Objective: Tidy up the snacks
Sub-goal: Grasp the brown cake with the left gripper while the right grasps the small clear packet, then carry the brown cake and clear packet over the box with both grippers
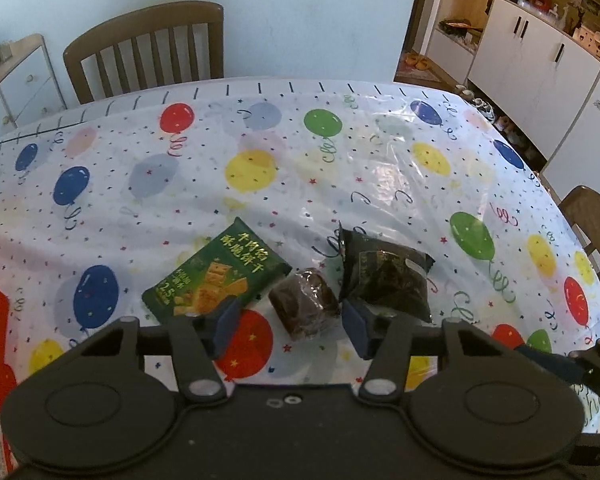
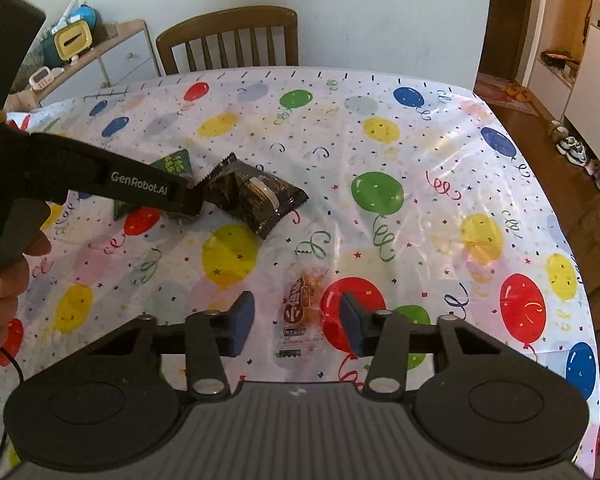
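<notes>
Hovering my left gripper (image 1: pixel 290 322), jaws wide, over the brown cake (image 1: pixel 304 304); right gripper (image 2: pixel 298 322), wide too, straddles the candy (image 2: pixel 300 312).

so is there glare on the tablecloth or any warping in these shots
Left wrist view: window glare washes out the glossy balloon-print plastic tablecloth at upper right, and the far table edge bows from fisheye. Right wrist view: softer sheen right of centre, partly veiling the small clear orange-printed snack packet; door frame curves at the edge.
</notes>
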Action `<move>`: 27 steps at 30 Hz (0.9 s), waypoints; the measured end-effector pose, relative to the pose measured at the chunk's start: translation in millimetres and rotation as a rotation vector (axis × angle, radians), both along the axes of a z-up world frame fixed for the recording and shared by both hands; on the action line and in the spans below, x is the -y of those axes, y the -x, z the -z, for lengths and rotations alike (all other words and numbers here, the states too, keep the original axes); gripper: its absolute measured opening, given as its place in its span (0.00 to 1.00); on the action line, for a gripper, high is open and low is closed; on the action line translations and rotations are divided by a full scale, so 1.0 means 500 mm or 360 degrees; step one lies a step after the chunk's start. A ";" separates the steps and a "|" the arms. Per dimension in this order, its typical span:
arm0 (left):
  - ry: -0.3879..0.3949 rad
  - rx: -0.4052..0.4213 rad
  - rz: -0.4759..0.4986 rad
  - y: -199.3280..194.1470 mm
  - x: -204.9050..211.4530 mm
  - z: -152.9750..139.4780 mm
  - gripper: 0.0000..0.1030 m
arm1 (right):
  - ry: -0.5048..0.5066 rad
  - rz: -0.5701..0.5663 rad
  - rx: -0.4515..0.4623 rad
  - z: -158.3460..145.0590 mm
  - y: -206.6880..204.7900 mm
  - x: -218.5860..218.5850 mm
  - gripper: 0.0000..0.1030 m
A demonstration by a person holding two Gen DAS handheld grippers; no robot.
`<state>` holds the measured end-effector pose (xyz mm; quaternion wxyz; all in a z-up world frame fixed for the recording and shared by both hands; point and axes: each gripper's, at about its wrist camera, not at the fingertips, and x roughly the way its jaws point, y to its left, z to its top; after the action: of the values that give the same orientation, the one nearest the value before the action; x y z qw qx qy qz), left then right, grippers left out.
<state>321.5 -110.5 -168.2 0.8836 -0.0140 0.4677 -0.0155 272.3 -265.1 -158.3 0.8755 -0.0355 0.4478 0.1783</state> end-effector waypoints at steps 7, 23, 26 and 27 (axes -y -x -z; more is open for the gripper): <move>-0.0006 -0.0019 0.0022 -0.010 0.011 0.010 0.42 | 0.0033 -0.0002 0.0008 0.010 -0.005 -0.012 0.34; 0.0044 -0.0021 0.0002 0.017 -0.016 -0.004 0.39 | 0.0010 0.0027 0.0043 -0.006 0.011 -0.008 0.20; 0.0063 -0.0011 0.0004 0.034 -0.022 -0.019 0.39 | -0.0007 0.0015 0.0052 -0.025 0.023 -0.005 0.19; 0.0065 -0.0010 0.0002 0.041 -0.024 -0.025 0.39 | -0.0013 0.0010 0.0057 -0.031 0.027 -0.006 0.19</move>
<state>300.9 -98.5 -155.8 0.8816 -0.0317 0.4702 -0.0256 258.8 -262.2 -142.7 0.8840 -0.0338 0.4314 0.1768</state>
